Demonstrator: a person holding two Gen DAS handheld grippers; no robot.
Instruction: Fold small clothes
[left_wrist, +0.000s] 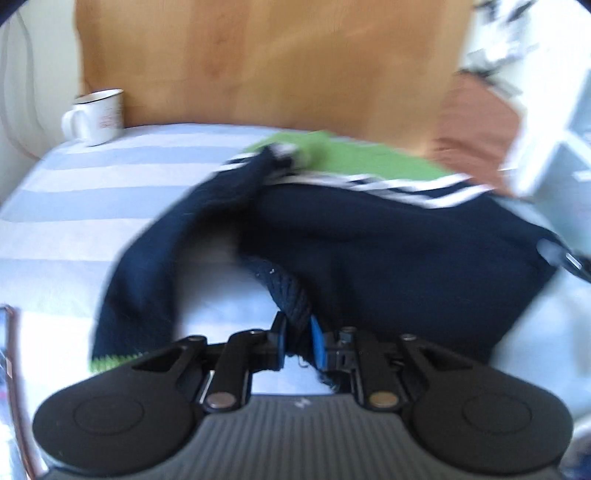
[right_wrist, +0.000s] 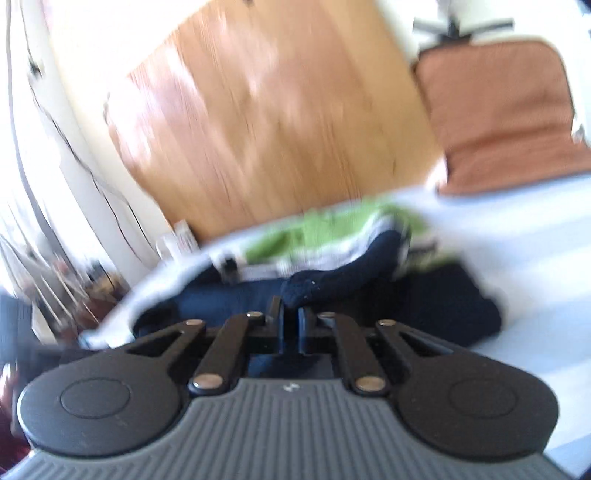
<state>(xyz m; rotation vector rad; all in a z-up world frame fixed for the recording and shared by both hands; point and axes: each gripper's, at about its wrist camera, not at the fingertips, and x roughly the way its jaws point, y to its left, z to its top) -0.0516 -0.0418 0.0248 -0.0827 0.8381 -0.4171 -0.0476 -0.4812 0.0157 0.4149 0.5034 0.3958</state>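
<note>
Your left tool (left_wrist: 298, 341) pinched the navy sweater (left_wrist: 388, 251), which lay at twelve o'clock on the striped desk (left_wrist: 74, 206). Your right tool (right_wrist: 291, 325) was closed at its hem. Uneven pulling could bunch the fold.

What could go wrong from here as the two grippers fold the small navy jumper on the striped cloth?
1. The left gripper pinches only a narrow bunch of the navy jumper, so the knit might slip out.
2. One sleeve trails loose and could fold crookedly.
3. The white mug stands on the striped cloth; dragging fabric may disturb it.
</note>
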